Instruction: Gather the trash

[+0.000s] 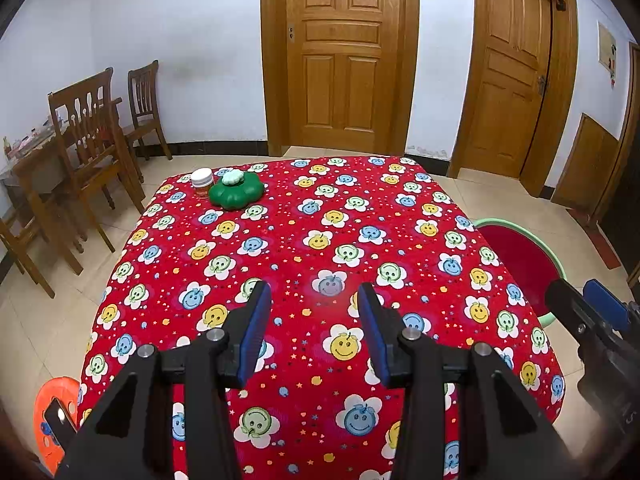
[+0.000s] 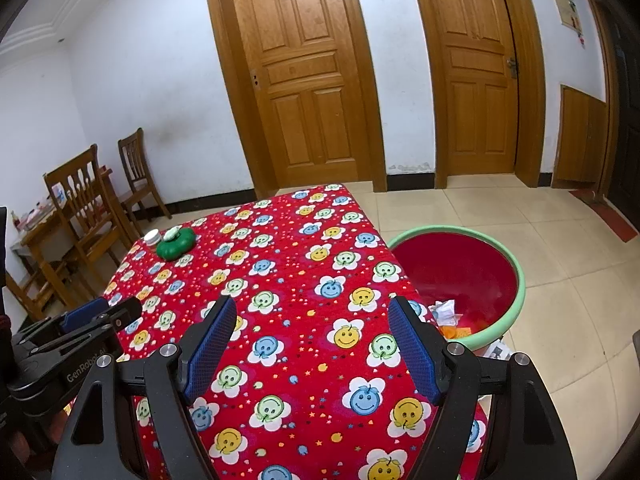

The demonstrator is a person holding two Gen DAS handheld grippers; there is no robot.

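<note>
A table under a red cloth with smiley flowers (image 1: 320, 240) fills both views. My left gripper (image 1: 314, 292) is open and empty above its near half. My right gripper (image 2: 312, 308) is open and empty over the table's right side; it also shows at the right edge of the left wrist view (image 1: 580, 300). A red basin with a green rim (image 2: 516, 264) stands on the floor right of the table, with crumpled white paper (image 2: 444, 310) and orange scraps (image 2: 456, 332) inside. The basin also shows in the left wrist view (image 1: 516, 248).
A green flower-shaped container (image 1: 236, 190) and a small white-lidded jar (image 1: 201, 183) stand at the table's far left corner. Wooden chairs (image 1: 92, 136) and a side table stand at left. An orange stool (image 1: 50, 412) is at the near left. Two wooden doors (image 1: 340, 56) are behind.
</note>
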